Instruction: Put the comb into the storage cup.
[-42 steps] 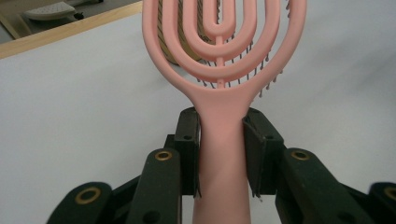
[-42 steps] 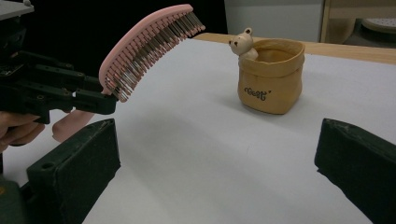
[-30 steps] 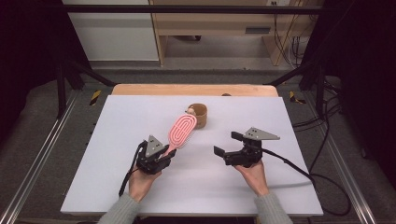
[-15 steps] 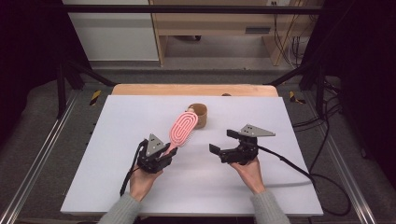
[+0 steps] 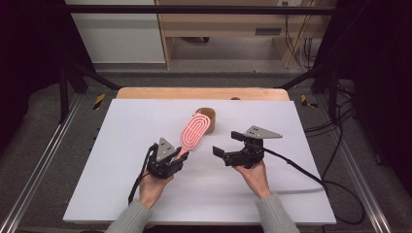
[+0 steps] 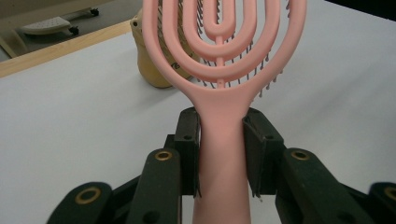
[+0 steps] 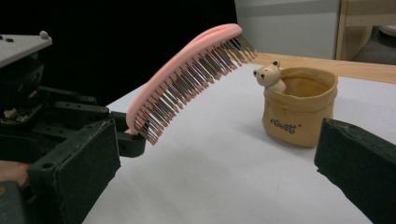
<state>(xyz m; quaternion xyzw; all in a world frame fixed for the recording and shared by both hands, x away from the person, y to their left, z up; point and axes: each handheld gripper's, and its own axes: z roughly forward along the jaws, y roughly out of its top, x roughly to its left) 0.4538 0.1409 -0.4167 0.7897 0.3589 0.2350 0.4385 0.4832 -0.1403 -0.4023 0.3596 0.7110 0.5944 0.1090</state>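
The left tongs (image 5: 180,154) are clenched on the handle of the pink plastic oval hairbrush with looped slots (image 5: 193,131), held above the white table (image 5: 121,145). Its long axis tilts up and away toward the small tan pouch-shaped cup with a bear figure (image 5: 210,119) just beyond its tip. The right tongs (image 5: 227,144) stand released, near the brush's right side.

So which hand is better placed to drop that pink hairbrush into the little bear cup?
Left. The left gripper is already shut on the pink hairbrush handle, its head raised toward the yellow bear cup. The right gripper is open and empty, off to the side, so a handover would probably only add a step.
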